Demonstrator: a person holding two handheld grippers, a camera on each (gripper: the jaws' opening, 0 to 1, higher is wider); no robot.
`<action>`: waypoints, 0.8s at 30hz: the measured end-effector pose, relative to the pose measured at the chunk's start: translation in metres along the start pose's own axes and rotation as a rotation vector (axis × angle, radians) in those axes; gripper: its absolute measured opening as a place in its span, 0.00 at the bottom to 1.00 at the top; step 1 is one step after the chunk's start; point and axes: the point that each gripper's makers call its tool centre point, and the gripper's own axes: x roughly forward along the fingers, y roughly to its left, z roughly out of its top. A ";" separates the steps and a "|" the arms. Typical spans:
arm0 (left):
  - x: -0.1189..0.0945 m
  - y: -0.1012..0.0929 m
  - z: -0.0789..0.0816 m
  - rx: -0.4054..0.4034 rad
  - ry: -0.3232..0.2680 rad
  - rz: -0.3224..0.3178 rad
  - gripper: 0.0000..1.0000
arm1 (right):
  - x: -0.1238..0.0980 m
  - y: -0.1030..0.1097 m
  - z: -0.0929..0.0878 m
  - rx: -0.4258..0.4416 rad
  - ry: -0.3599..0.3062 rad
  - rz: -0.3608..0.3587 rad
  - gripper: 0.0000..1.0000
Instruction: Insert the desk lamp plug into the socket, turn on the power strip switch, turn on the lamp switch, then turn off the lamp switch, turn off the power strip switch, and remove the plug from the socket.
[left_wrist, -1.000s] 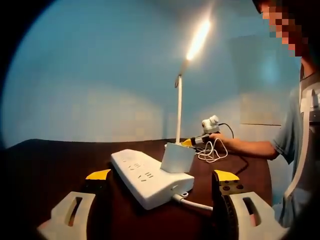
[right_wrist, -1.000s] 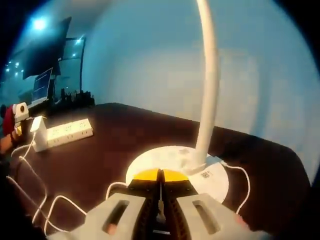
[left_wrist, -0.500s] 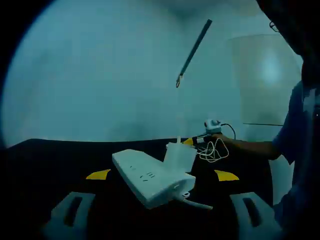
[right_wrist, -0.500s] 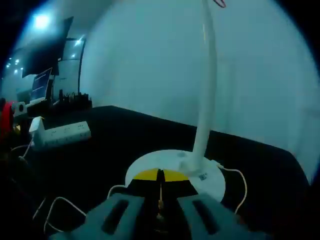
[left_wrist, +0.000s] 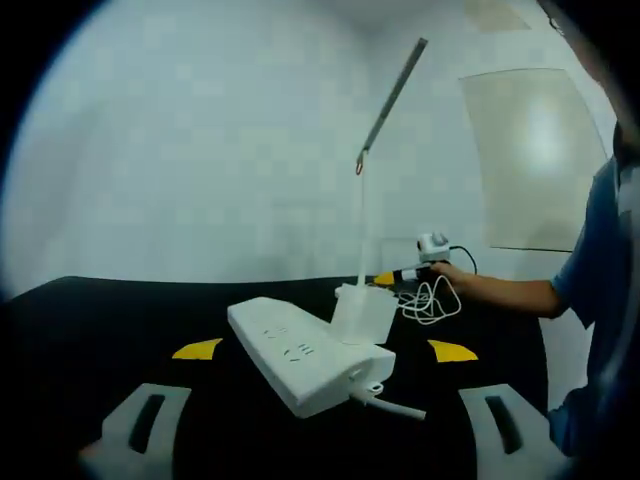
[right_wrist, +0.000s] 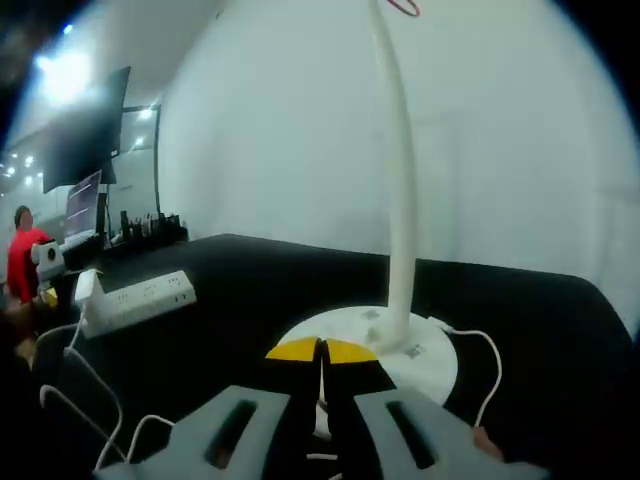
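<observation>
The right gripper (right_wrist: 321, 351), jaws together, rests at the lamp base (right_wrist: 420, 352), while the left gripper (left_wrist: 325, 351) gapes before the power strip (left_wrist: 300, 352).

Closed tool (right_wrist: 322, 351) at white lamp base (right_wrist: 420, 352), power strip (right_wrist: 140, 299) beyond.

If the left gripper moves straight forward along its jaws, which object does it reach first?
Most likely the power strip: it lies on the dark table between the open jaws of the left gripper, directly ahead. The white plug sitting in it comes just behind. Depth is hard to judge through the fisheye, so the exact contact point is uncertain.
</observation>
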 end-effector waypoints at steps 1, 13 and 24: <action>0.000 -0.001 0.000 0.001 -0.001 -0.004 0.76 | -0.001 0.001 0.002 0.003 -0.005 0.005 0.03; -0.001 -0.005 0.005 -0.014 -0.026 -0.025 0.76 | -0.025 0.011 0.025 0.026 -0.033 0.010 0.04; -0.001 -0.005 0.005 -0.026 -0.026 -0.028 0.75 | -0.046 0.056 0.046 0.006 -0.021 0.113 0.16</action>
